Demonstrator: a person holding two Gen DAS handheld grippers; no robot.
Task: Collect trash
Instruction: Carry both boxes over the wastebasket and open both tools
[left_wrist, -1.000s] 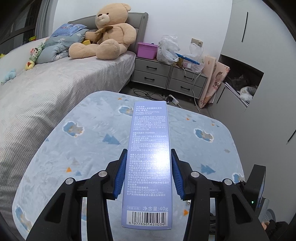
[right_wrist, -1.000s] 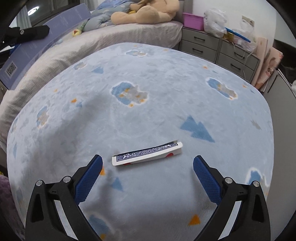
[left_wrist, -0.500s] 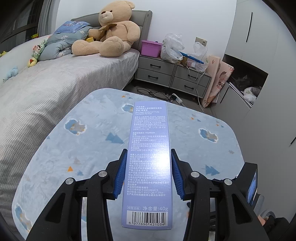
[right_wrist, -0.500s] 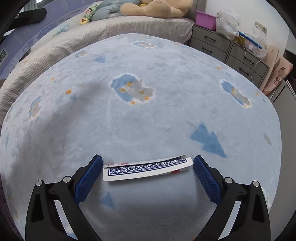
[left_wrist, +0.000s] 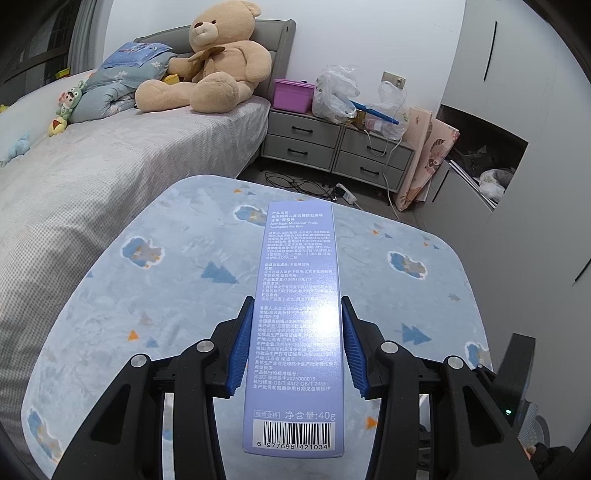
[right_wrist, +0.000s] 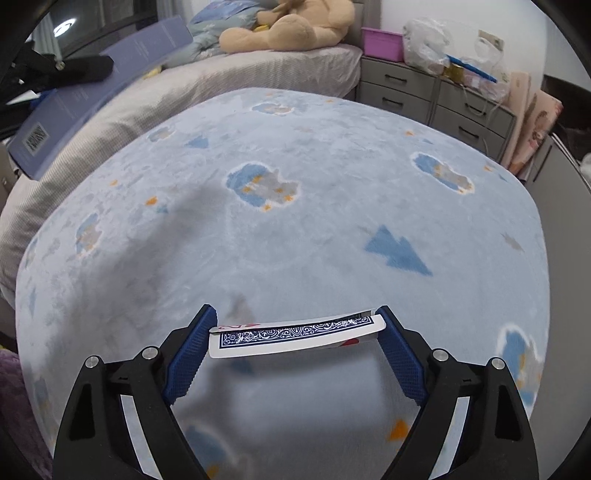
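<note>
My left gripper (left_wrist: 297, 325) is shut on a tall lavender toothpaste box (left_wrist: 297, 306) with a barcode at its near end, held above the blue patterned blanket (left_wrist: 166, 280). In the right wrist view, my right gripper (right_wrist: 297, 325) has closed onto the two short ends of a blue-backed playing card pack (right_wrist: 295, 334) lying on the blanket (right_wrist: 295, 221); both pads touch it. The toothpaste box (right_wrist: 92, 96) and the left gripper also show at the upper left of that view.
A bed (left_wrist: 74, 177) with a big teddy bear (left_wrist: 214, 70) lies to the left. Grey drawers (left_wrist: 332, 147) with a purple bin (left_wrist: 293, 94) and plastic bags (left_wrist: 336, 94) stand at the back. A cabinet (left_wrist: 517, 129) is on the right.
My right gripper moved forward over the card pack and its jaws closed from wide open onto its ends. My left gripper kept hold of the toothpaste box and rose slightly.
</note>
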